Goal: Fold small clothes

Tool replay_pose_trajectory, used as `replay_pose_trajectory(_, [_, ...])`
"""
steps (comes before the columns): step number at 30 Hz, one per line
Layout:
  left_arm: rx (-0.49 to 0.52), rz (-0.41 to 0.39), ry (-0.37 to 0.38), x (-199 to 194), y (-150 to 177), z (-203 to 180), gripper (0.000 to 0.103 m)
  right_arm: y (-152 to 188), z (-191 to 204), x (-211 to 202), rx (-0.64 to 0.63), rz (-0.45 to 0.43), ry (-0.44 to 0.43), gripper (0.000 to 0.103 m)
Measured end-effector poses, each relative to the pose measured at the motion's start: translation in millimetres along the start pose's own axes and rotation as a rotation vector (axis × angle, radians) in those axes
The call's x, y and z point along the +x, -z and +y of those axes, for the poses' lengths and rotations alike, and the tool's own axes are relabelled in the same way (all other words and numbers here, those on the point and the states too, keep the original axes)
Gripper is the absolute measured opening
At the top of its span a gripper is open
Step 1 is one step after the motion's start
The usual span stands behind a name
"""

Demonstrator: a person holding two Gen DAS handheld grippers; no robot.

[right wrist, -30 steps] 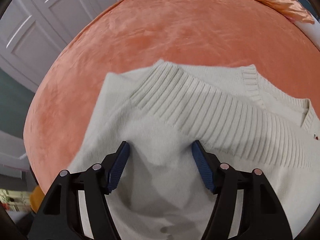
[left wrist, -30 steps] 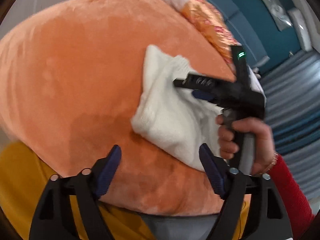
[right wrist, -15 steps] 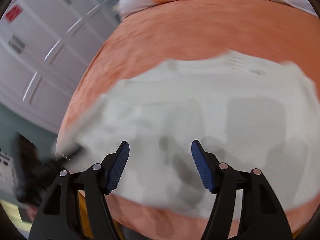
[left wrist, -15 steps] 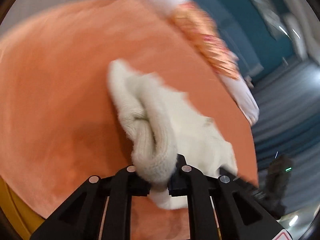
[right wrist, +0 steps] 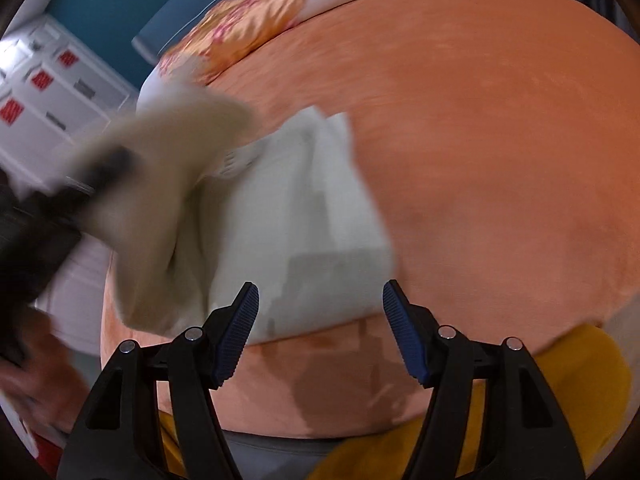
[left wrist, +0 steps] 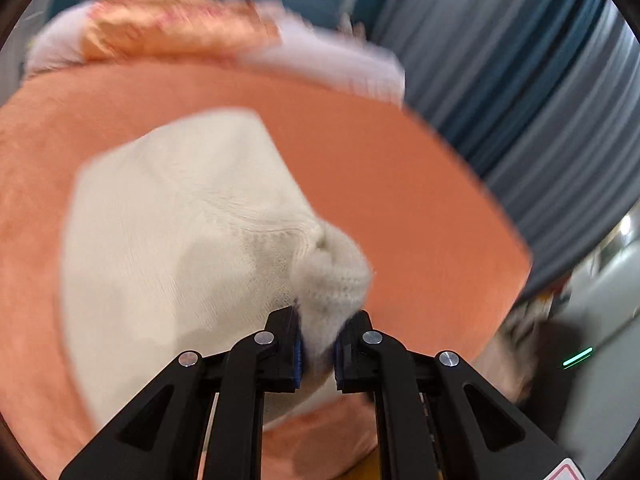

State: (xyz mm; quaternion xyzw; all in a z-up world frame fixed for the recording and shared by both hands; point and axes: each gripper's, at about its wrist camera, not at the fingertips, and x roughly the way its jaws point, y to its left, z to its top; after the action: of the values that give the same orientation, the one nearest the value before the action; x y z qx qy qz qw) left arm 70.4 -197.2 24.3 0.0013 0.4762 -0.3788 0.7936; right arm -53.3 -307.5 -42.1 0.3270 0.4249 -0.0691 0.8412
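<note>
Cream knit sweater (left wrist: 180, 240) on orange bedspread (left wrist: 400, 200), one bunched corner pinched by left gripper (left wrist: 318, 350), right gripper (right wrist: 320, 332) spread, empty, above near edge; risk: thick knit slipping out, fold collapsing.

Orange plush bedspread (right wrist: 480, 140) covering a bed, cream knit sweater (right wrist: 304, 216) lying partly folded on it, one end lifted off the surface, floral orange pillow (right wrist: 248, 28) at the far edge
</note>
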Motion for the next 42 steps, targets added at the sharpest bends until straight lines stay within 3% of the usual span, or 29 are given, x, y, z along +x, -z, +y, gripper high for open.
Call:
replay_pose_trajectory(3, [0.049, 0.114, -0.080, 56.6, 30.7, -8.1, 0.010, -2.8, -19.0, -3.0, 0.040, -0.001, 0.012, 0.064])
replay_pose_trajectory(7, [0.056, 0.063, -0.132, 44.4, 45.5, -7.4, 0.022, -12.3, -13.2, -2.9, 0.035, -0.011, -0.057, 0.065])
replay_pose_trajectory(10, [0.074, 0.027, -0.117, 10.2, 56.5, -8.9, 0.040, -23.7, 4.1, 5.5, -0.006, -0.003, -0.100, 0.068])
replay_pose_trajectory(12, [0.091, -0.020, -0.163, -14.1, 64.7, -5.2, 0.066, -31.5, 13.1, 13.7, -0.021, 0.016, -0.146, 0.070])
replay_pose_trajectory(15, [0.117, -0.040, -0.212, -47.0, 88.1, 6.8, 0.069, -40.4, 27.0, 31.0, -0.029, 0.072, -0.191, 0.075])
replay_pose_trajectory(18, [0.125, 0.012, -0.256, -41.2, 104.0, 20.4, 0.069, -42.1, 35.7, 53.2, -0.015, 0.134, -0.187, 0.077])
replay_pose_trajectory(22, [0.161, 0.014, -0.395, -42.5, 117.1, 26.1, 0.070, -46.0, 49.7, 62.0, -0.048, 0.142, -0.166, 0.077])
replay_pose_trajectory(25, [0.147, -0.044, -0.427, -55.9, 119.2, 35.7, 0.086, -49.0, 55.8, 71.4, -0.115, 0.159, -0.116, 0.076])
replay_pose_trajectory(28, [0.136, -0.020, -0.454, -39.7, 120.9, 49.5, 0.086, -46.3, 48.2, 86.3, -0.080, 0.190, -0.097, 0.077])
replay_pose_trajectory(29, [0.122, -0.018, -0.466, -35.2, 120.8, 56.4, 0.086, -44.9, 47.0, 90.2, -0.066, 0.192, -0.101, 0.072])
replay_pose_trajectory(31, [0.091, -0.021, -0.459, -33.5, 120.5, 64.6, 0.080, -44.9, 53.2, 91.3, -0.092, 0.209, -0.111, 0.039])
replay_pose_trajectory(32, [0.082, -0.028, -0.462, -33.5, 118.9, 69.1, 0.067, -46.2, 57.1, 85.9, -0.103, 0.204, -0.133, 0.023])
replay_pose_trajectory(33, [0.076, -0.022, -0.468, -33.0, 116.8, 74.4, 0.041, -51.2, 62.3, 67.1, -0.117, 0.156, -0.170, 0.021])
replay_pose_trajectory(34, [0.054, 0.001, -0.471, -33.1, 112.9, 83.6, 0.028, -55.7, 66.0, 49.5, -0.123, 0.108, -0.213, 0.020])
replay_pose_trajectory(36, [-0.015, 0.002, -0.421, -42.4, 110.8, 97.4, 0.023, -64.4, 68.4, 5.8, -0.113, 0.005, -0.306, 0.019])
replay_pose_trajectory(38, [-0.037, -0.013, -0.399, -48.6, 110.8, 103.8, 0.022, -63.4, 62.3, -6.9, -0.129, -0.050, -0.274, 0.019])
replay_pose_trajectory(40, [-0.022, -0.004, -0.420, -44.2, 112.5, 101.1, 0.020, -53.7, 40.8, 20.1, -0.136, 0.005, -0.137, 0.019])
replay_pose_trajectory(42, [-0.036, 0.027, -0.432, -32.8, 116.1, 101.1, 0.020, -34.9, 11.6, 69.8, -0.107, 0.133, -0.031, 0.020])
